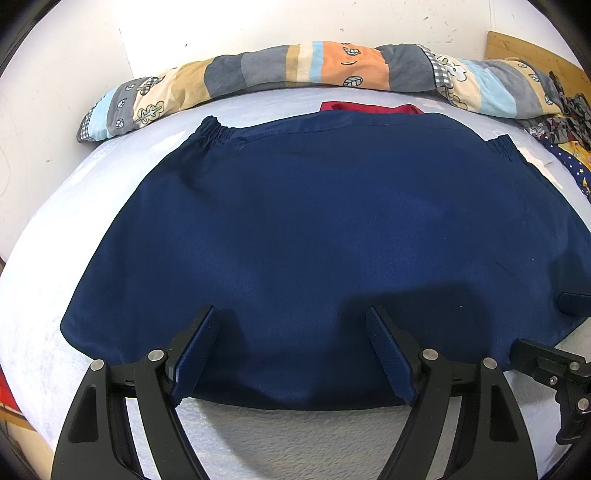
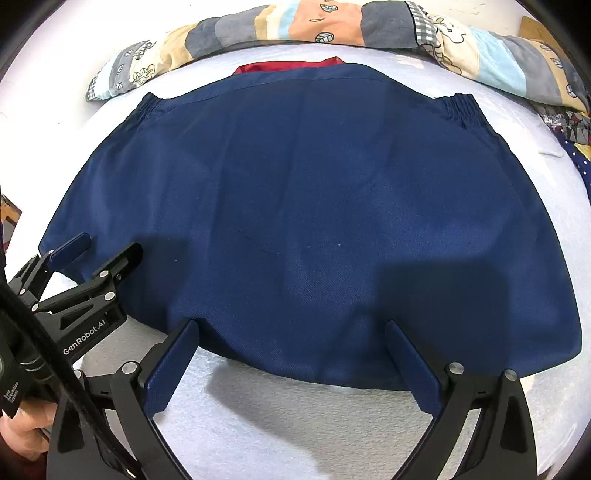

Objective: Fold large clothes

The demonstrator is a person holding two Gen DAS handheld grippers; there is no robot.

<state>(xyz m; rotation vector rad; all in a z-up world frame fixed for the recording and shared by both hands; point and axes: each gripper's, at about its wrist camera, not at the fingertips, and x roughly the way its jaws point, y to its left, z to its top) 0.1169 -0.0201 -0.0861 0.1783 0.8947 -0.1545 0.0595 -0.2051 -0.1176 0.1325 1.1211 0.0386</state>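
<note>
Lying spread across the bed (image 1: 44, 332), the navy garment (image 1: 314, 229) is sitting flat with its elasticated edge (image 1: 214, 131) toward the far side and its near hem just under both tools. The left tongs (image 1: 291, 350) are standing wide apart over that hem with nothing clamped between their pads; the right tongs (image 2: 291, 358) are gaping wide as well, their fingers straddling the near edge and gripping nothing.

Judging from this, the main risk is a shallow bite: the cloth looks doubled, so closing here could be catching only the top layer and peeling it away, leaving the fold lopsided. Pads pressing down could also be pinching the pale bed sheet (image 2: 295, 424) along with the hem and dragging it up. With the two tools sitting close together toward one side, lifting could be letting the far corner sag and crease.

Something red (image 1: 369, 108) is peeking out behind the garment's far edge and might be getting dragged along. A patchwork quilt (image 1: 295, 66) is lying rolled along the white wall (image 1: 258, 22), with more crumpled fabric (image 1: 561, 122) at the right and a wooden board (image 1: 532, 51) behind it.
</note>
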